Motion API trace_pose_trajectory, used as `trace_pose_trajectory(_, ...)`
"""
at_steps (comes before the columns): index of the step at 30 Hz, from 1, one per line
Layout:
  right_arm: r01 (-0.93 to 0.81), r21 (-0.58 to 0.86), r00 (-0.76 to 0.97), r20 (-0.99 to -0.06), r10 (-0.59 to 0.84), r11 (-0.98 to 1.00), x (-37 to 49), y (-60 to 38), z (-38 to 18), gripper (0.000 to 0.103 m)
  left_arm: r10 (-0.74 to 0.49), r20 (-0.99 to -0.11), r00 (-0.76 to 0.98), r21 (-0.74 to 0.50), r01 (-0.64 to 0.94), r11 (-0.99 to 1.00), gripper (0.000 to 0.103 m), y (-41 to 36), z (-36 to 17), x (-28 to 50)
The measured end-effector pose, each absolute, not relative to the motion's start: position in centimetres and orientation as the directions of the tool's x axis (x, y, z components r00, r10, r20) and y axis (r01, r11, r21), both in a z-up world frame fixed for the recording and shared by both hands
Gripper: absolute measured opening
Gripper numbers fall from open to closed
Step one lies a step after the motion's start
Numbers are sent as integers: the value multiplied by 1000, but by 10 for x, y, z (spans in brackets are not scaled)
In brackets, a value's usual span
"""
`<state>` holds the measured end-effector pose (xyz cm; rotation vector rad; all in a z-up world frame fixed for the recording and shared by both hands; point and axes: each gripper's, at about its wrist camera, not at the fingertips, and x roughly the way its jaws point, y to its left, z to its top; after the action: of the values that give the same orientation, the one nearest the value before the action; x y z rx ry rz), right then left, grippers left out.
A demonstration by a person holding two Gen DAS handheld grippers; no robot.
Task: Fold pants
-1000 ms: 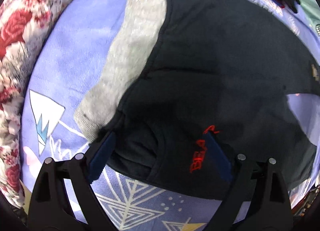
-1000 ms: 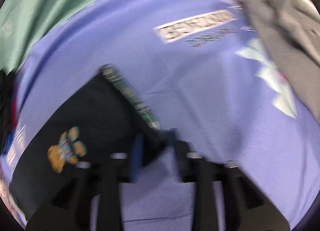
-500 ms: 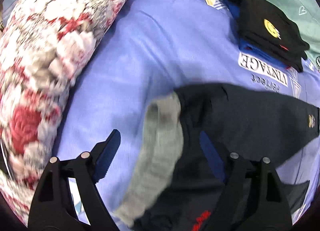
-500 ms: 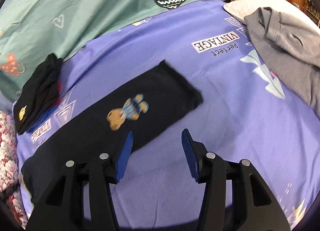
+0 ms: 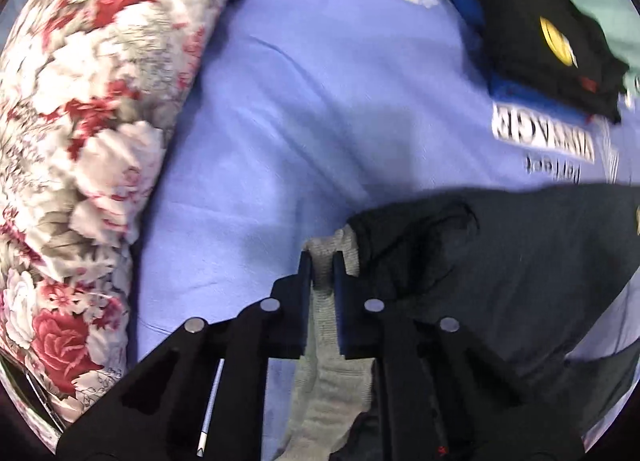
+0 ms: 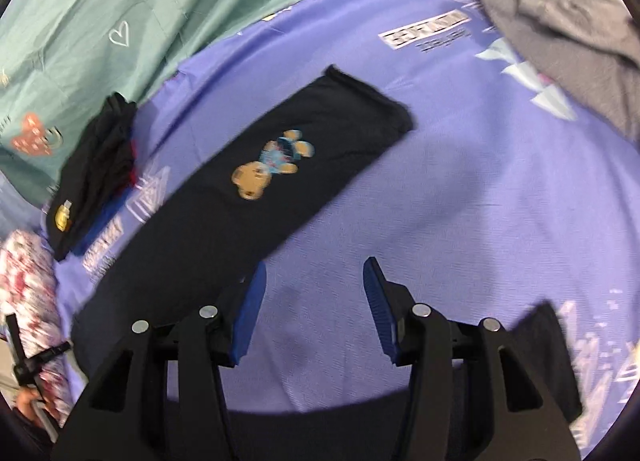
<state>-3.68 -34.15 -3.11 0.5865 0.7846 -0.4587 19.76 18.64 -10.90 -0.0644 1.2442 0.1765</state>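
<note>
Dark navy pants (image 6: 248,197) with a bear print lie stretched out on the purple bedsheet (image 6: 460,201); the leg cuff points to the far right. In the left wrist view the pants (image 5: 500,261) show their grey ribbed waistband (image 5: 340,245). My left gripper (image 5: 322,257) is shut on that waistband and the fabric runs down between its fingers. My right gripper (image 6: 314,271) is open and empty, above bare sheet just beside the pants' lower edge.
A floral pillow (image 5: 80,121) lies along the left. A stack of folded dark clothes (image 5: 532,29) sits at the far side, also in the right wrist view (image 6: 92,169). A grey garment (image 6: 560,33) lies at the far right. A teal sheet (image 6: 120,13) is behind.
My left gripper has closed on the grey waistband; it was open half a second ago. My right gripper let go of the leg cuff, opened and drew back from the pants.
</note>
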Motion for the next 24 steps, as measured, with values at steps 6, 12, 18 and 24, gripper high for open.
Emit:
trace_pose_trajectory(6,563,372,625,-776,-85,738,27,-351,-46,11,71,-947,313,21,-163,986,1,201,-113,190)
trace_pose_trajectory(12,614,238,530,-831,-169,753,63,-380,-58,5,66,-945,319,7,-180,984,1,202,-119,168)
trace_pose_trajectory(18,688,206,549,-775,-314,695,59,-430,-21,46,17,-942,335,-56,-209,976,7,208,-115,167)
trace_pose_trajectory(24,655,153,549,-769,-327,740,90,-465,-4,72,-10,-946,324,-95,-249,964,19,218,-117,164)
